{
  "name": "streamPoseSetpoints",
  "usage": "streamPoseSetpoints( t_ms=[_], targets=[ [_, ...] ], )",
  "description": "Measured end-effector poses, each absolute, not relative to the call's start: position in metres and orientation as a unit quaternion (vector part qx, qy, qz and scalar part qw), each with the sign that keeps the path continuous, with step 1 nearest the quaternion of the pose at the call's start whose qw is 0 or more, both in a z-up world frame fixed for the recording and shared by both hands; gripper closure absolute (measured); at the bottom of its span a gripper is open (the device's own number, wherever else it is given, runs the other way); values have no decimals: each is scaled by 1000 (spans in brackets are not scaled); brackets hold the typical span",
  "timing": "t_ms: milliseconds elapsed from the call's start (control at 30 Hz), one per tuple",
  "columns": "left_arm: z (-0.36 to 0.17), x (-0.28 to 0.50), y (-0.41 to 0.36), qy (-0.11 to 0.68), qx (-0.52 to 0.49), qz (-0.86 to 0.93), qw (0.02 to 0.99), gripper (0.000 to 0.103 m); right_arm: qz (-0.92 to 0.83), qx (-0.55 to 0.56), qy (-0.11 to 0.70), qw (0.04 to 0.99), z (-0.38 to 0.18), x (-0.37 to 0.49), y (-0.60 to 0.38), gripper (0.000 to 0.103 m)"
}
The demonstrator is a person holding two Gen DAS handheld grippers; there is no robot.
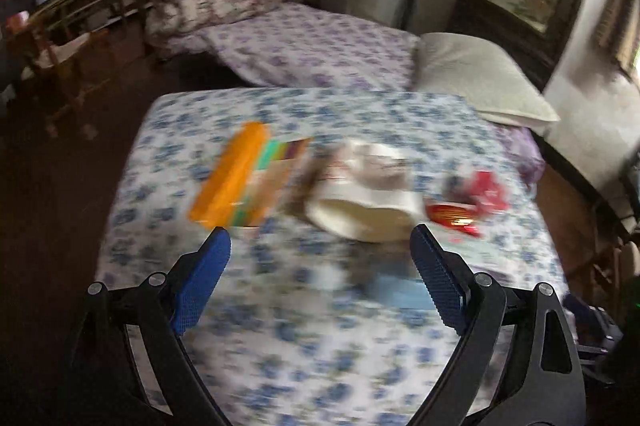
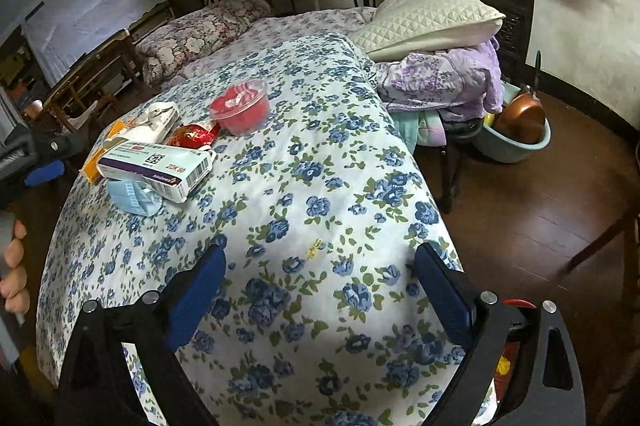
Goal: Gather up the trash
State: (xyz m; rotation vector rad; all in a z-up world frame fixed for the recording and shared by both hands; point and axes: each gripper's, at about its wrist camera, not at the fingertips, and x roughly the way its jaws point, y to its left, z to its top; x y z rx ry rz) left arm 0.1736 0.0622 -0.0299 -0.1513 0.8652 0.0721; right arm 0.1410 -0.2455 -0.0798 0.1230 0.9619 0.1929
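Blue-padded fingers of the right gripper (image 2: 320,278) stand wide apart and empty over bare floral tablecloth (image 2: 320,166); left gripper (image 1: 320,258), likewise spread and holding nothing, hovers just short of the trash cluster, its view smeared by motion blur; trash lot, gathered toward one side of the cloth-covered table: white medicine carton (image 2: 158,168), long, printed with a code square and barcode, lying across a pale blue ribbed plastic piece (image 2: 134,200) and probably light, stiff enough to pinch across its narrow sides, though likely to crush under hard pressure; crumpled white paper bag or wrapper (image 1: 362,194), soft, judged near weightless, best taken at a raised fold; orange box (image 1: 232,170) with coloured stripes, flat and rigid-looking, grasp at a long edge; red-and-gold foil wrapper (image 2: 192,136), crinkled, probably slippery and thin, touching the carton's far end; clear plastic cup (image 2: 240,106) with red contents, upright, just beyond the wrapper, thin-walled and liable to flex or tip, so take it at the rim or across the body; surroundings: quilted white pillow (image 2: 432,14) on a bed behind, teal basin (image 2: 516,146) holding a copper pan on the dark wood floor; part of a hand (image 2: 14,266) at the right view's left edge.
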Motion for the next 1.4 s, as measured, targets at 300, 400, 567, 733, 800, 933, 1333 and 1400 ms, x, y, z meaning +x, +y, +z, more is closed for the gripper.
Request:
streamPoseSetpoints(
  t_ms=[300, 400, 567, 733, 800, 933, 1333, 1400],
  targets=[
    [-47, 178, 100, 426, -57, 96, 898, 17, 122, 55, 456, 880, -74, 137, -241, 10],
    [-54, 182, 94, 432, -26, 99, 896, 19, 129, 60, 453, 880, -70, 135, -241, 9],
    [-67, 194, 83, 448, 6, 89, 890, 40, 128, 65, 458, 877, -71, 137, -243, 9],
    [-72, 207, 76, 440, 30, 87, 893, 56, 126, 62, 463, 875, -75, 138, -243, 9],
    [-73, 210, 72, 439, 39, 81, 894, 67, 124, 56, 465, 875, -77, 139, -242, 9],
    [-78, 210, 68, 440, 44, 63, 895, 87, 121, 46, 466, 875, -79, 138, -239, 9],
    [-29, 153, 72, 410, -95, 4, 907, 89, 130, 25, 463, 876, -79, 133, -226, 9],
    [-22, 146, 67, 406, -115, -10, 906, 89, 133, 18, 463, 876, -79, 132, -223, 9]
  ],
)
